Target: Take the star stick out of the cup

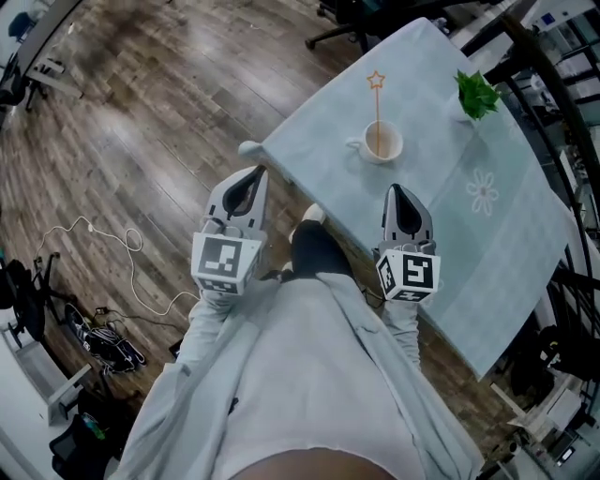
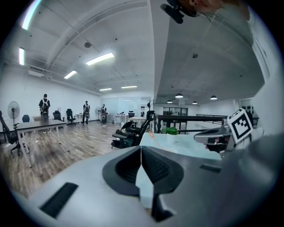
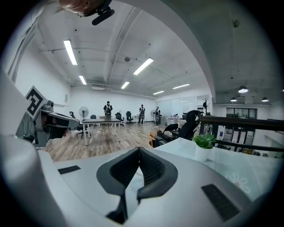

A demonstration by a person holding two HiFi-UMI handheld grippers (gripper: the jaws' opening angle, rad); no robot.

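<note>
A white cup (image 1: 382, 143) stands on the pale blue tablecloth (image 1: 487, 244), and a thin orange star stick (image 1: 377, 103) rises upright out of it. Both grippers are short of the cup, on my side of it. My left gripper (image 1: 260, 172) hangs over the floor just off the table's left corner, shut with nothing in it (image 2: 141, 149). My right gripper (image 1: 395, 189) is over the table's near edge, a short way from the cup, also shut and empty (image 3: 139, 150). From the left gripper view the stick (image 2: 152, 135) shows small, far off on the table.
A small green plant in a white pot (image 1: 477, 95) stands at the table's far right, also seen as the plant (image 3: 205, 142). Office chairs (image 1: 352, 23) sit beyond the far corner. Cables and bags (image 1: 98, 333) lie on the wooden floor at the left. Black rails (image 1: 562, 122) run along the table's right.
</note>
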